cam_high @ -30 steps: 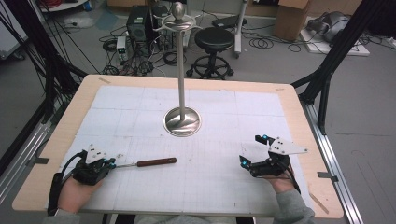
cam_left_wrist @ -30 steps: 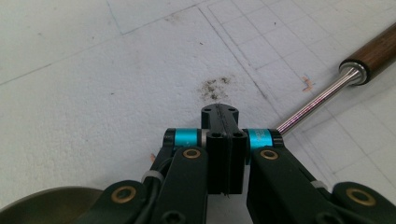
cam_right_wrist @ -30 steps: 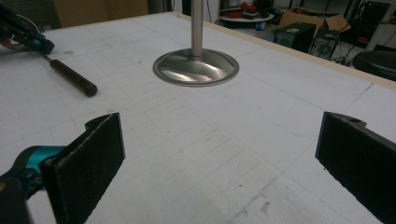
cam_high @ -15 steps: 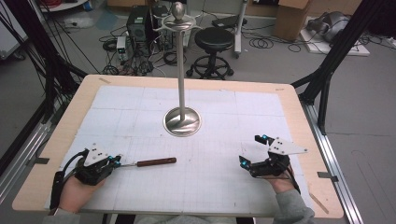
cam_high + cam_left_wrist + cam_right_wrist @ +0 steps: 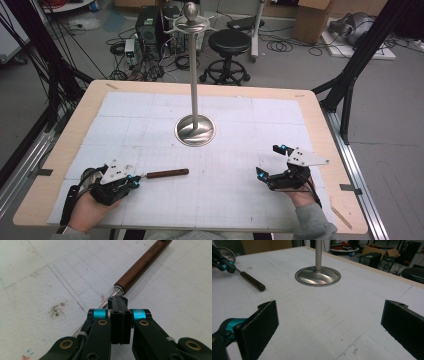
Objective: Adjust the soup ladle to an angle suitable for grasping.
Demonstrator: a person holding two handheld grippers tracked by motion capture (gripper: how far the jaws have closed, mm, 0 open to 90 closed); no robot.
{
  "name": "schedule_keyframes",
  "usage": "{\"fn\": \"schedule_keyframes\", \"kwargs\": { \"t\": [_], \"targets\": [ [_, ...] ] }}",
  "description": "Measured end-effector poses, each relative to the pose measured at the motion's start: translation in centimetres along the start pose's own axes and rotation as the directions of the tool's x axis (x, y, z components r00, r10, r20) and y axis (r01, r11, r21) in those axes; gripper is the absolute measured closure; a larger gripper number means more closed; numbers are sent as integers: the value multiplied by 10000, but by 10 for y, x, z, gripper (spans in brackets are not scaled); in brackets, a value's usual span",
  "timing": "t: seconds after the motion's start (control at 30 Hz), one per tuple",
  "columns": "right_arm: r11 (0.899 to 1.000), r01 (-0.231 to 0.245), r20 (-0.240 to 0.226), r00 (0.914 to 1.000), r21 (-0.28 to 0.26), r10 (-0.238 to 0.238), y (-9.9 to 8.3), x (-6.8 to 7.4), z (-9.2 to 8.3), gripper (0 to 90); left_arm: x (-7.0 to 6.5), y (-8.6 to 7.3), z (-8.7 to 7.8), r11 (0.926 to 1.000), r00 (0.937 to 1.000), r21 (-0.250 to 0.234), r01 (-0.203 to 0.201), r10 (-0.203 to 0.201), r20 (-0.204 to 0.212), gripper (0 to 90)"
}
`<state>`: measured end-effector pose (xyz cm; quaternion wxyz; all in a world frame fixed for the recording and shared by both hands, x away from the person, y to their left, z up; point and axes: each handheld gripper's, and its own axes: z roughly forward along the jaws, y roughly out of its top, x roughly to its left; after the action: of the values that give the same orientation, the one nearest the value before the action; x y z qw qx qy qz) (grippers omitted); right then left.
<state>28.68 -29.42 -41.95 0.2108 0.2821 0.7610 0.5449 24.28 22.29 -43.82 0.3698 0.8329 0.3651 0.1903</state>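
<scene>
A ladle with a dark wooden handle (image 5: 167, 173) lies on the white mat near the front left. Its thin metal shaft (image 5: 113, 293) runs back into my left gripper (image 5: 136, 179), whose jaws are pressed shut on it just behind the handle (image 5: 140, 270). The ladle's steel bowl (image 5: 224, 252) sits by the left hand. My right gripper (image 5: 269, 161) rests at the front right, jaws wide open with nothing between them (image 5: 329, 322). In the right gripper view the handle (image 5: 252, 281) and the left gripper (image 5: 223, 265) show at the far left.
A tall steel stand with a round base (image 5: 195, 131) rises from the middle of the table, with hooks at its top (image 5: 191, 22). Its base (image 5: 318, 276) lies ahead of the right gripper. The table's wooden rim (image 5: 320, 125) frames the mat.
</scene>
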Motion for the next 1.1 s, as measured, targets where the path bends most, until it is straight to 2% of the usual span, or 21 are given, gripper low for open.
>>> {"fn": "schedule_keyframes", "kwargs": {
  "t": [0.1, 0.23, 0.57, 0.63, 0.87, 1.0, 1.1],
  "targets": [
    [10000, -5, 9, 10000, 12, 5, 0, 0, 0, 3, 2, -1, 5, 9998, 10000, 206, 18, -20, 91, 895],
    [10000, -37, 25, 10000, 30, 37, 0, 0, 1, 3, 4, -1, 7, 9997, 9997, 80, 215, -216, 70, 895],
    [10000, 2, -1, 10000, 79, -2, -1, 0, 2, 3, 4, 8, 19, 10000, 9998, -34, -34, 33, -211, 895],
    [10000, -16, -28, 10000, 91, 17, -1, 0, 2, 3, 5, 11, 23, 10000, 9994, -79, 27, -30, -357, 895],
    [9999, 23, -13, 10000, 102, -23, -1, 0, 2, 3, 7, 11, 22, 10000, 9996, -98, 6, -9, -295, 894],
    [9999, 41, -27, 10000, 117, -41, -1, 0, 2, 4, 7, 14, 14, 9984, 10000, -559, -87, 85, -42, 892],
    [10000, -33, -82, 10000, 77, 34, -1, 0, 2, 3, 8, 16, 3, 9936, 9989, -1085, -301, 339, 336, 883]
  ]
}}
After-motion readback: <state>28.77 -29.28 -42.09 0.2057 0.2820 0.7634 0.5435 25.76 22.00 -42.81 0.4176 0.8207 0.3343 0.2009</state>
